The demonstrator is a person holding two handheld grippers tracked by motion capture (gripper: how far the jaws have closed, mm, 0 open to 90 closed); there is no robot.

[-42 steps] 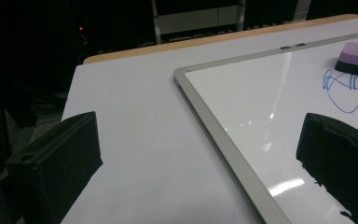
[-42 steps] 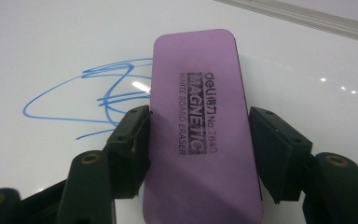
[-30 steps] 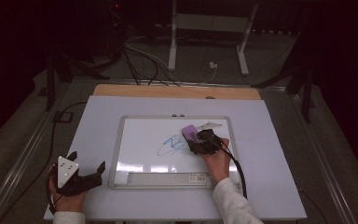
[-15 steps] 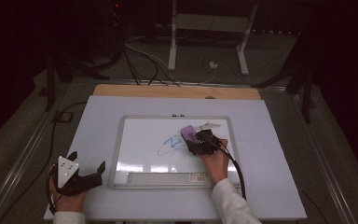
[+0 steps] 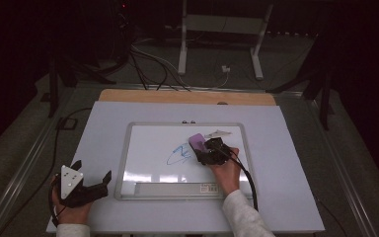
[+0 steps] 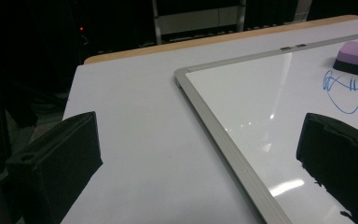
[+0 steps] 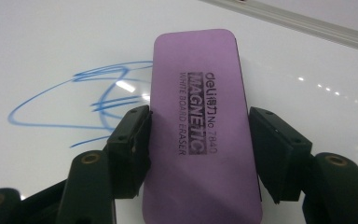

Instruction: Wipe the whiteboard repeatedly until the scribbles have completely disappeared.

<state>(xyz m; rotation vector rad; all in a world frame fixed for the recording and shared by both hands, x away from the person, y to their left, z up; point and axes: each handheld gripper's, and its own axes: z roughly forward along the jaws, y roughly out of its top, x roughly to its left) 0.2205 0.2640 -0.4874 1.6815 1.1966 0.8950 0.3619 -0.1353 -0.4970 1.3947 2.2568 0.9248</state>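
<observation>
Right tongs (image 7: 198,135) clamped on eraser (image 7: 198,116)

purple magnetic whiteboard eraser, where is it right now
In the high view the purple magnetic whiteboard eraser lies on the white metal-framed whiteboard, right of centre, beside the blue scribble, between the right gripper's jaws.

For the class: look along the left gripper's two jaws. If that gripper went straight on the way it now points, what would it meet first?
Probably the aluminium frame of the whiteboard, which crosses the gap between the open left gripper's jaws. Beyond it lies bare board, with the blue scribble and purple eraser off to one side. Depth is unclear, so height above the table could change this.
</observation>
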